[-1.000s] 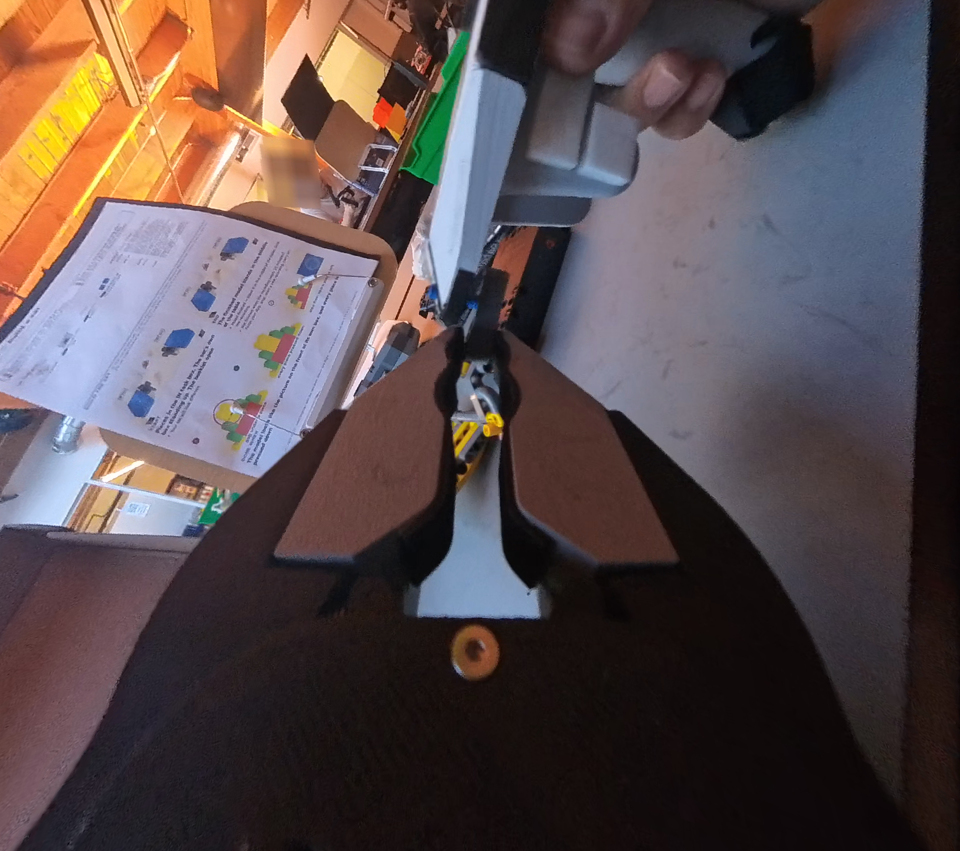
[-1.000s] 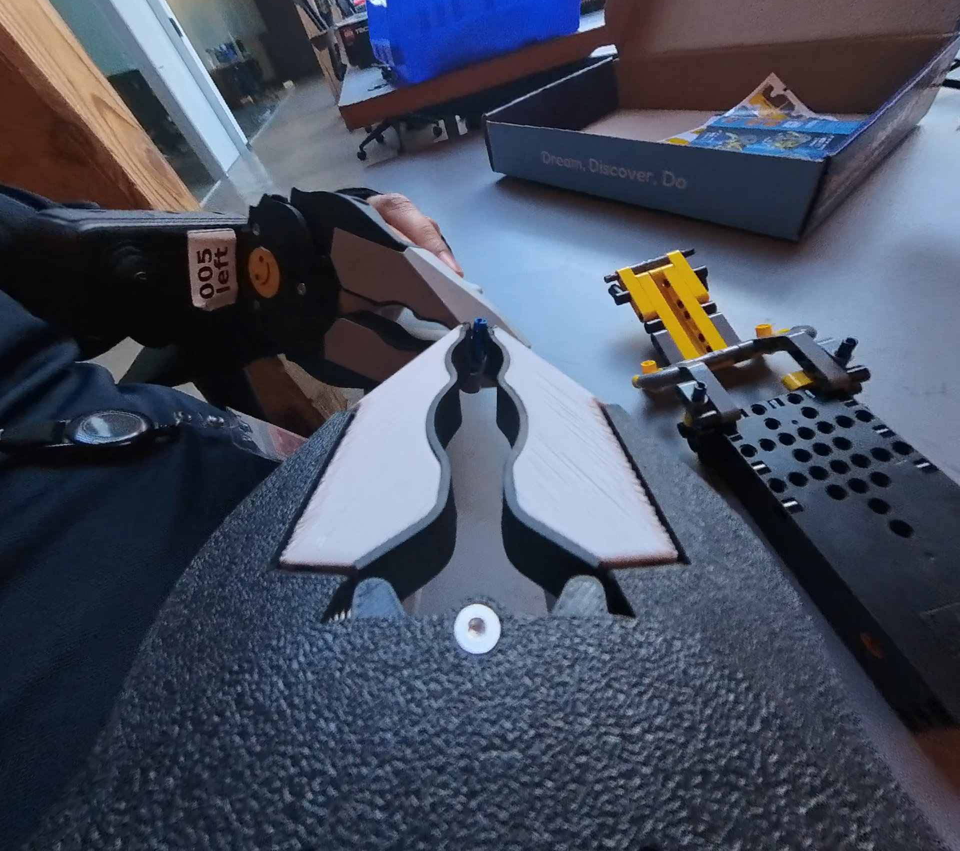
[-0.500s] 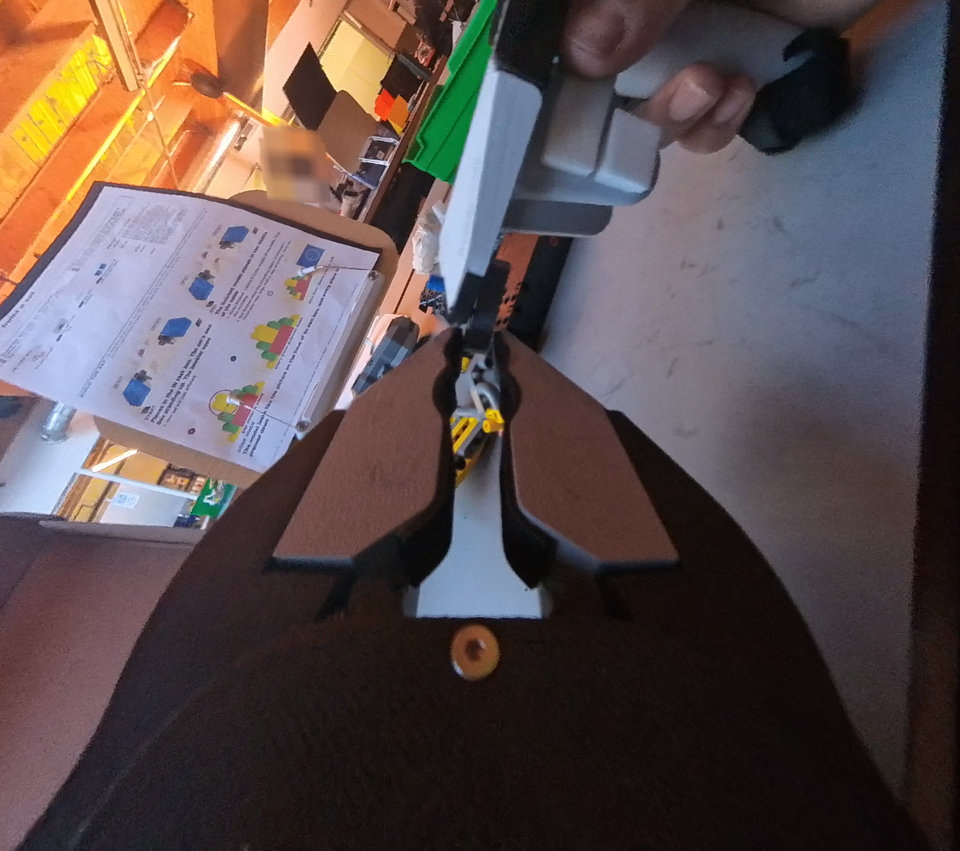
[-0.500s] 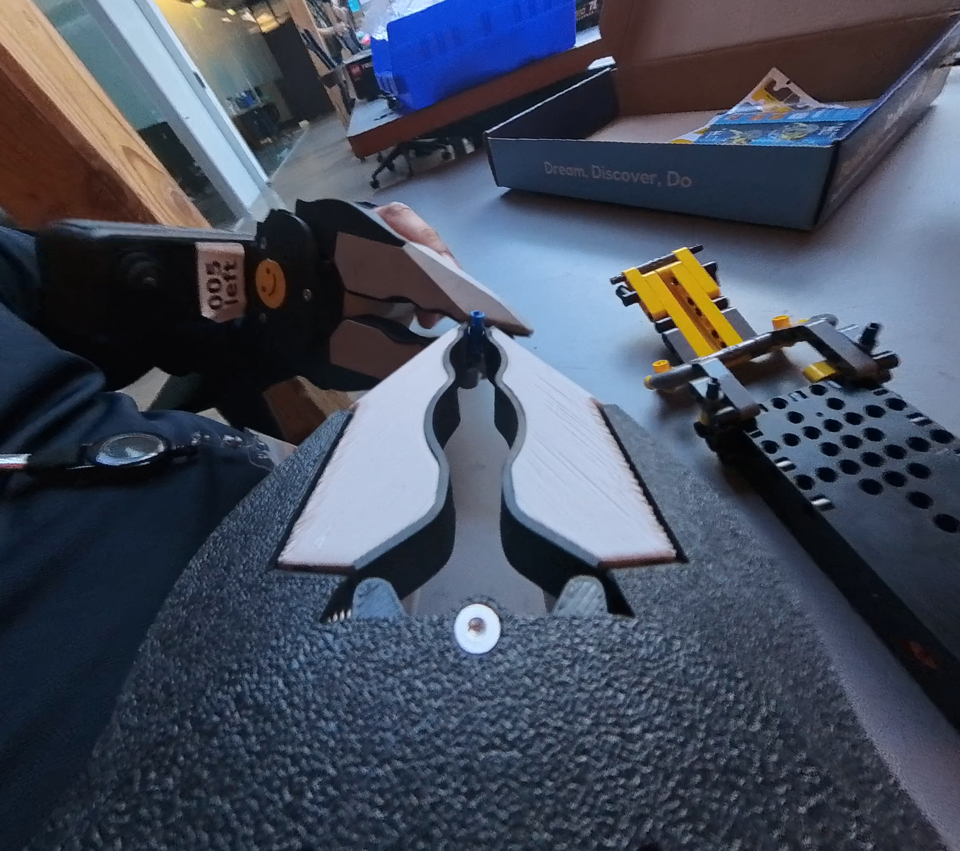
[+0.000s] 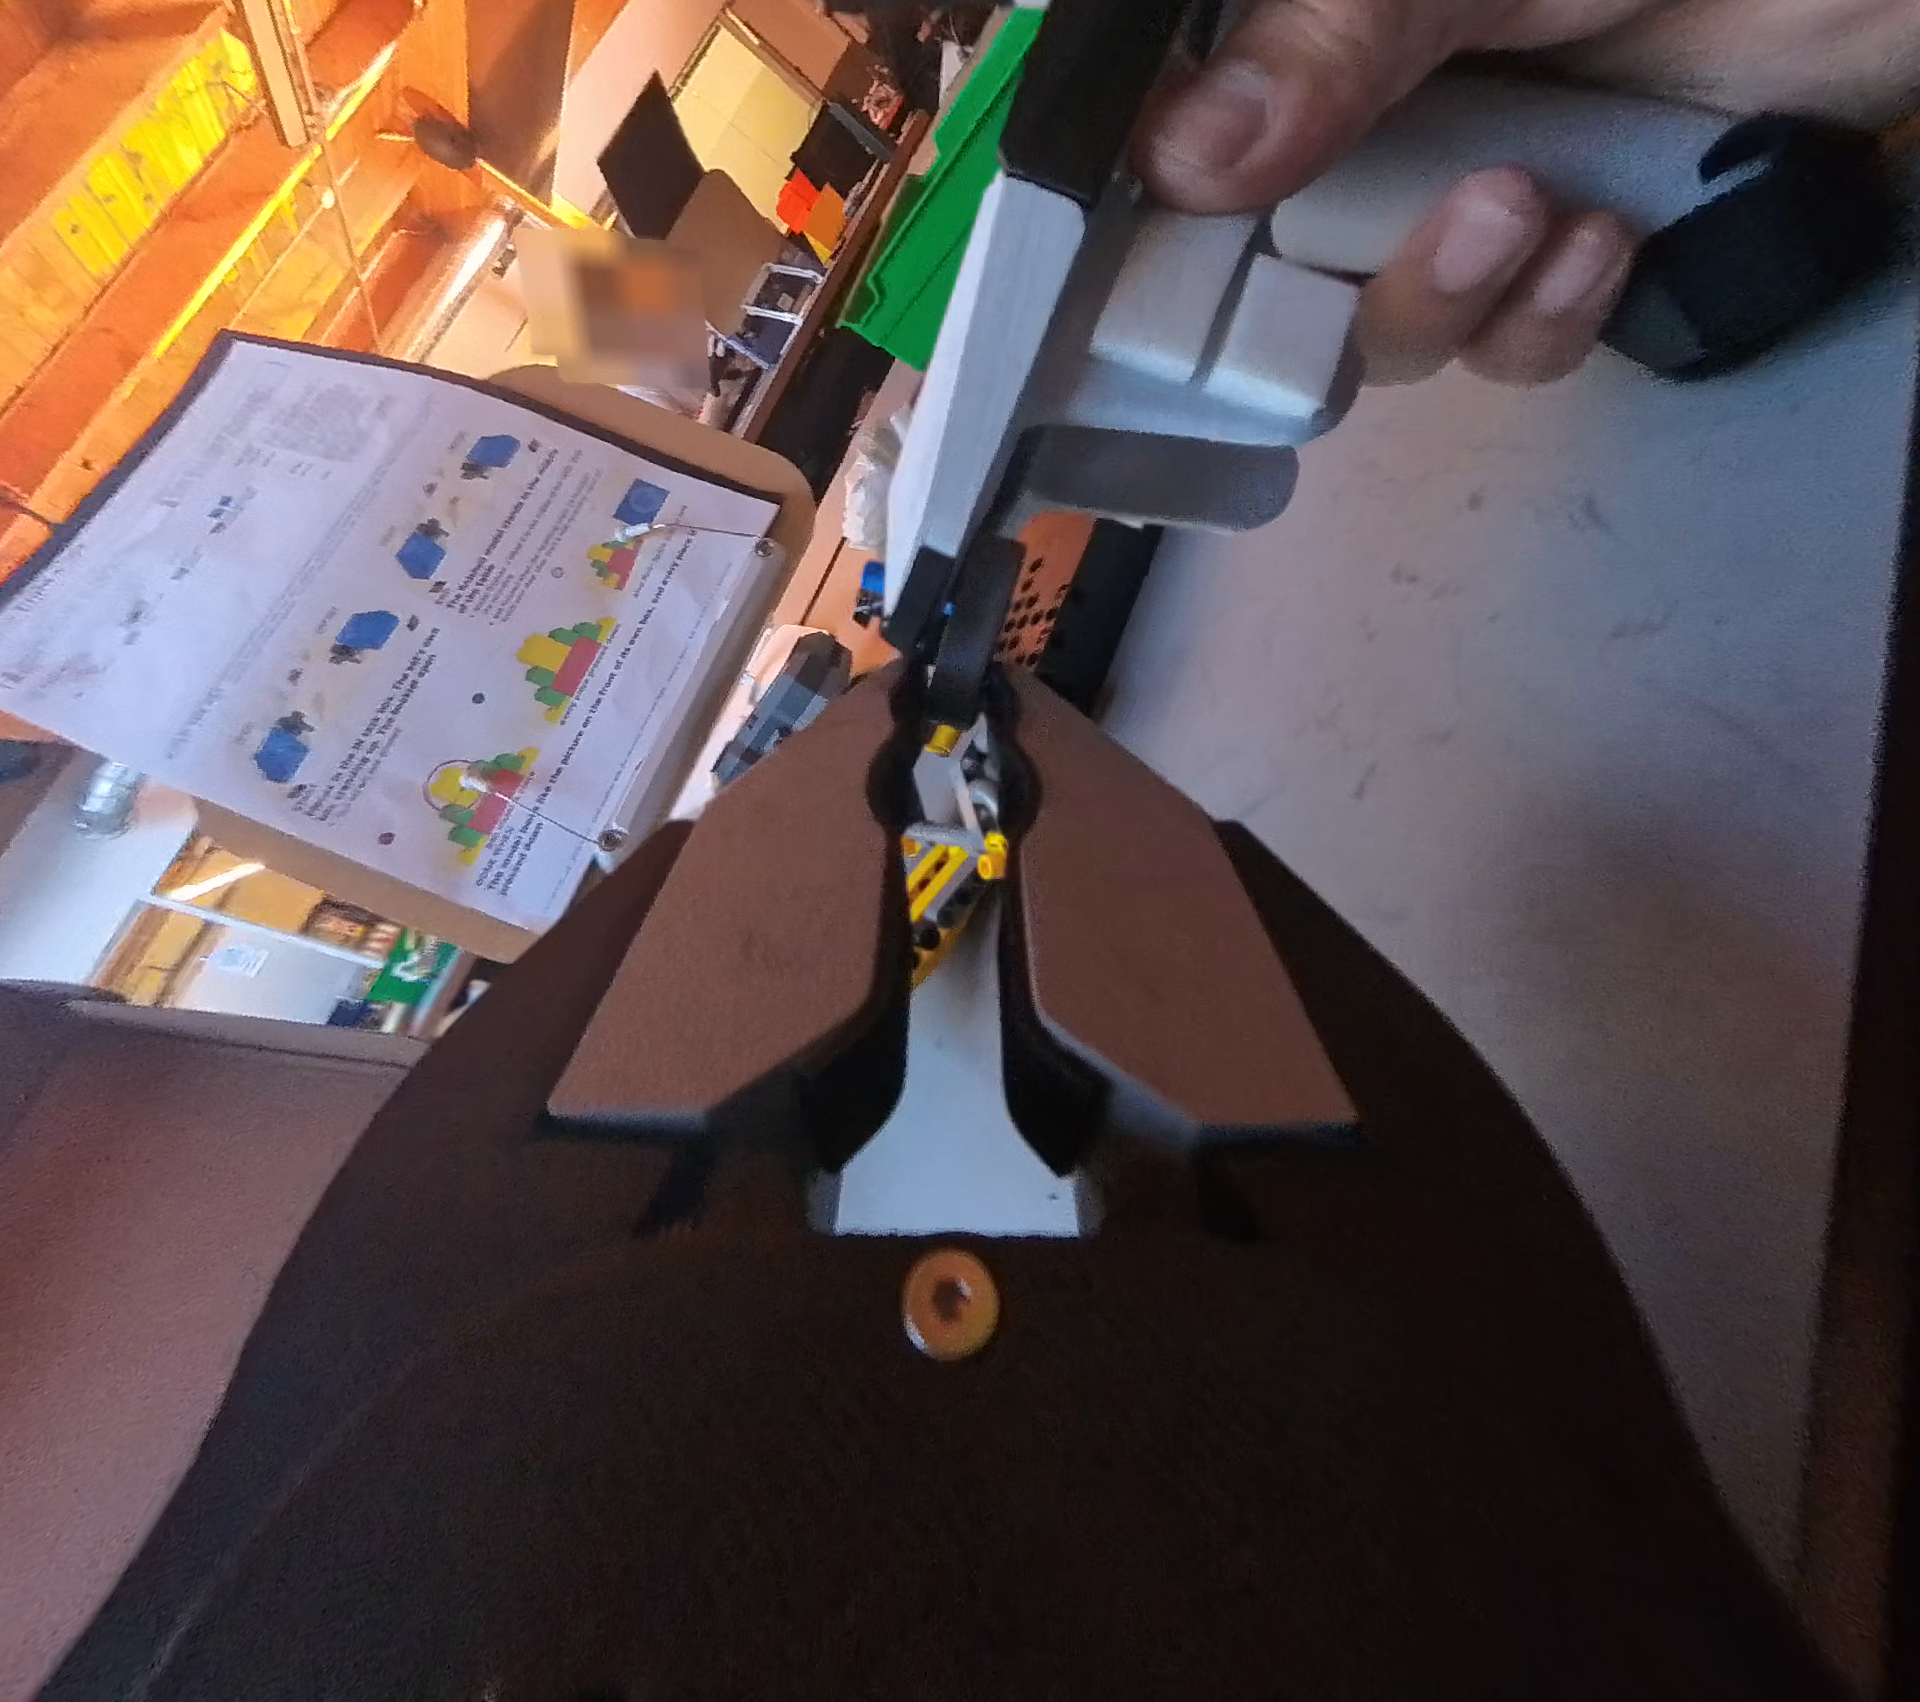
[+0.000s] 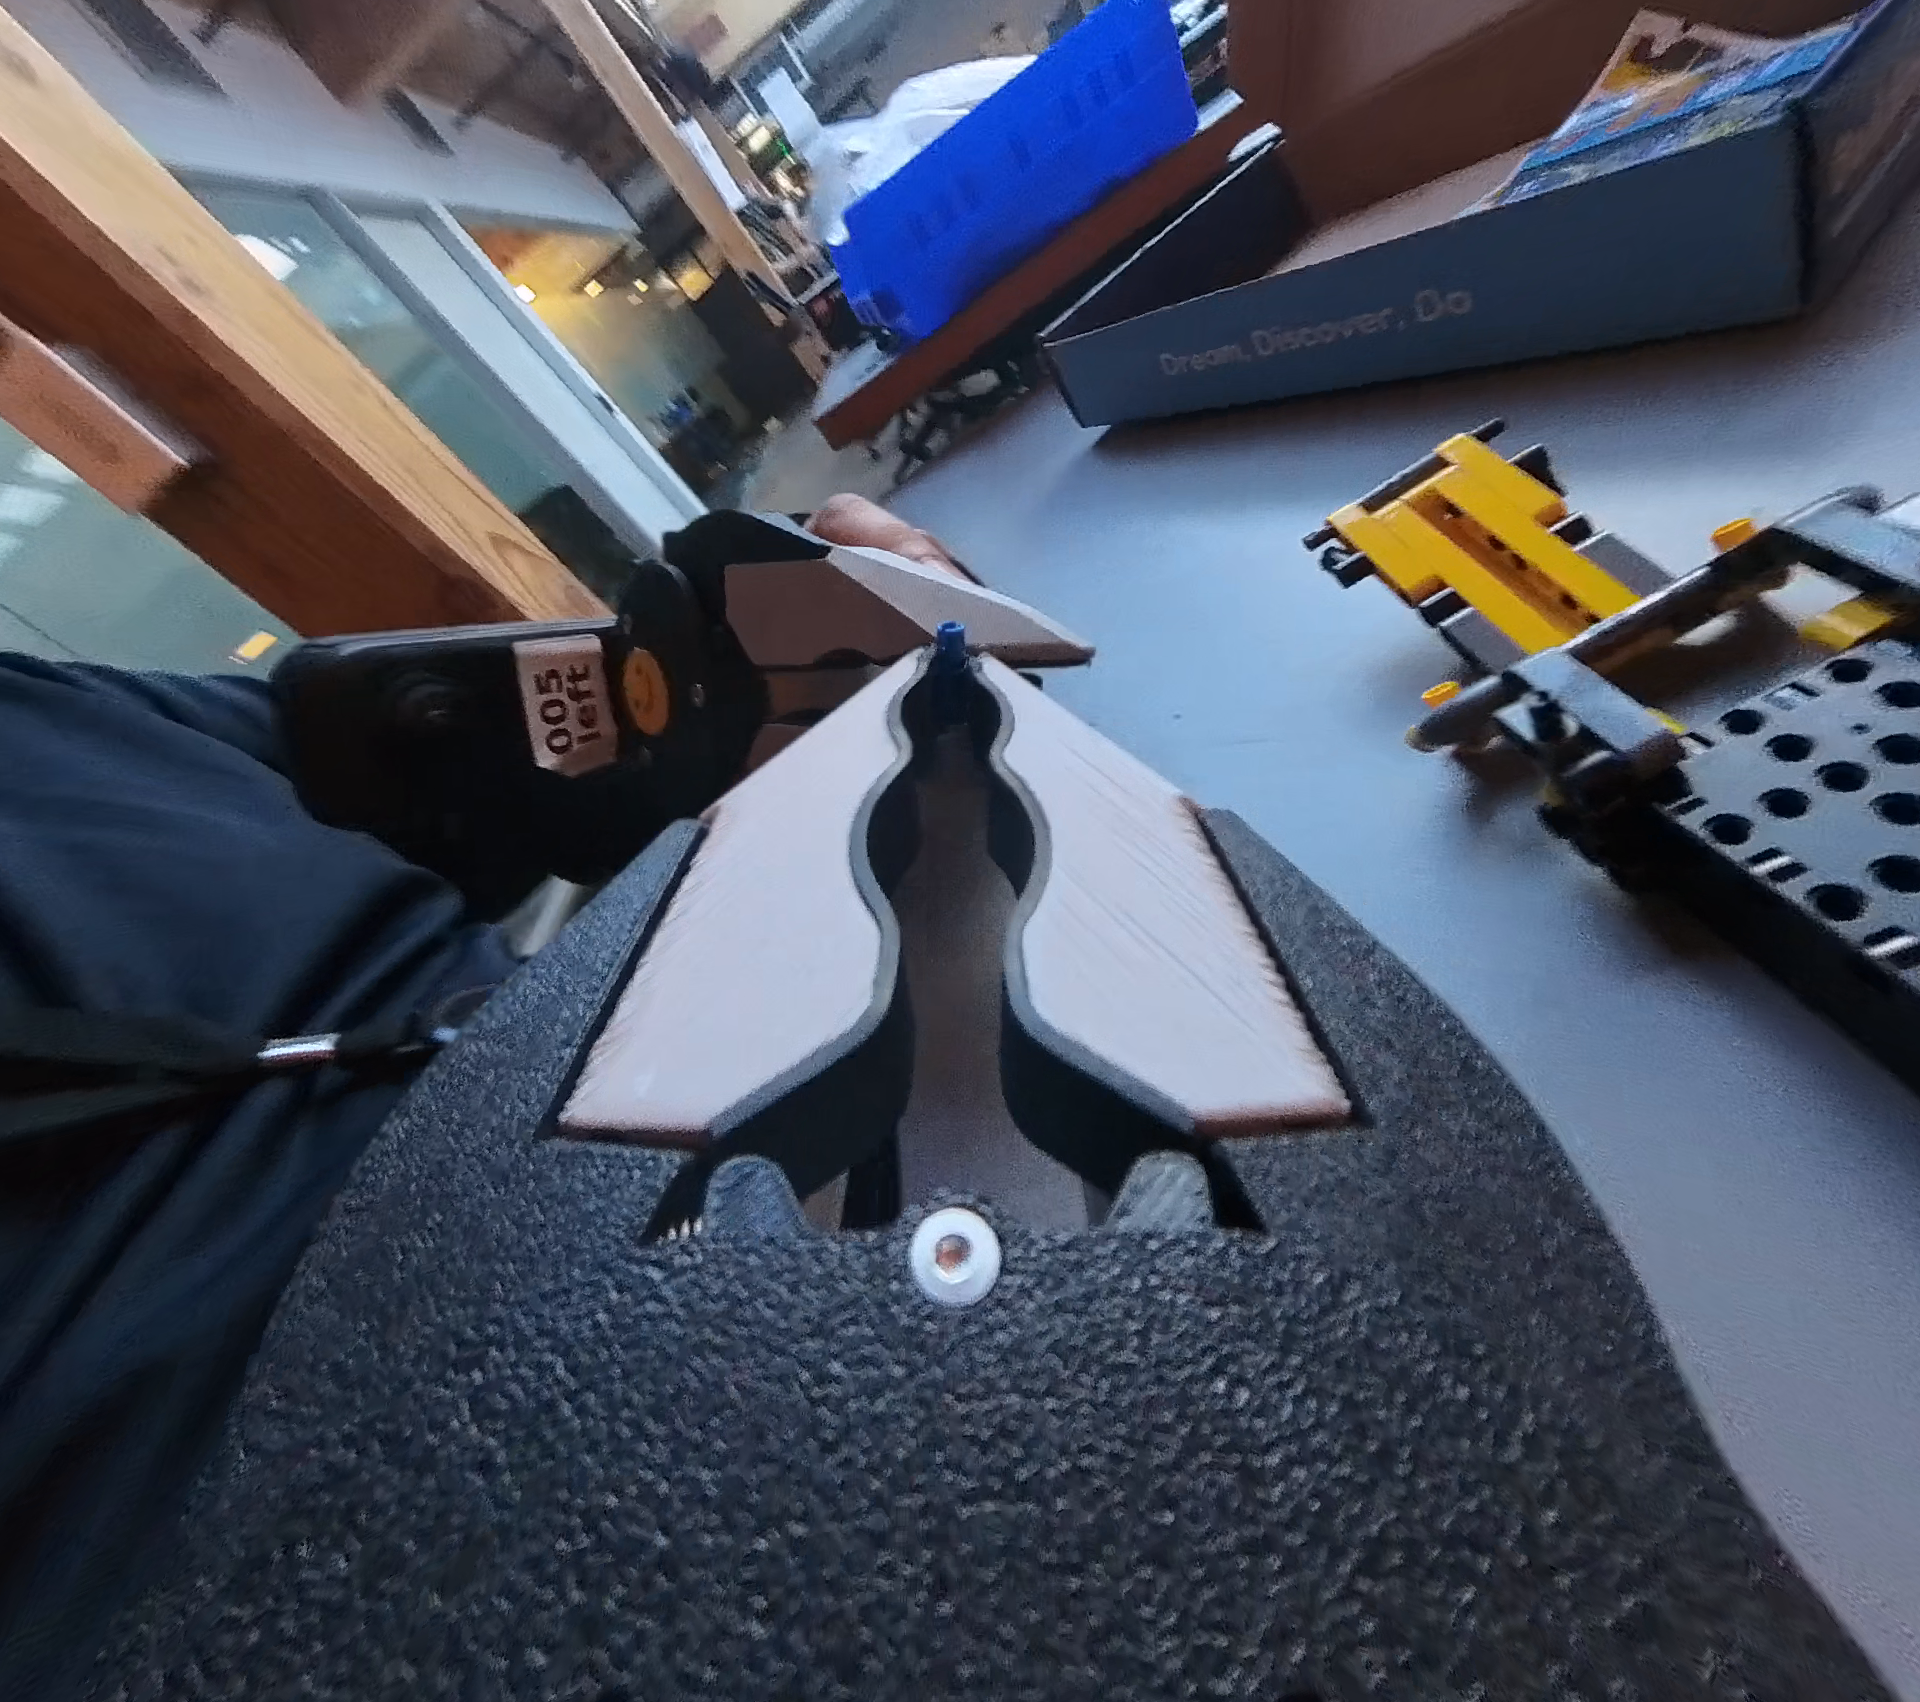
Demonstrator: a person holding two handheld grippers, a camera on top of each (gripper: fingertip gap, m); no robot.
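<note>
My left gripper [image 5: 951,702] is shut on a small black piece [image 5: 971,629] that sticks out past its fingertips. My right gripper [image 6: 948,665] is shut on a small blue pin [image 6: 948,642]. In the left wrist view the right gripper [image 5: 935,603], held by a hand [image 5: 1455,42], has its tips right against the black piece, with a bit of blue between them. In the right wrist view the left gripper [image 6: 914,603] lies just behind my fingertips, and what it holds is hidden there.
A yellow, grey and black brick assembly [image 6: 1475,551] joined to a black perforated plate [image 6: 1818,779] lies on the grey table [image 6: 1195,613] to the right. An open cardboard box [image 6: 1455,312] stands behind it. A printed instruction sheet [image 5: 364,613] stands at the left. Left and right tips are no more than a few centimetres apart.
The two grippers have drawn closer together, tip to tip, and both views have tilted. Both grasps have stayed the same.
</note>
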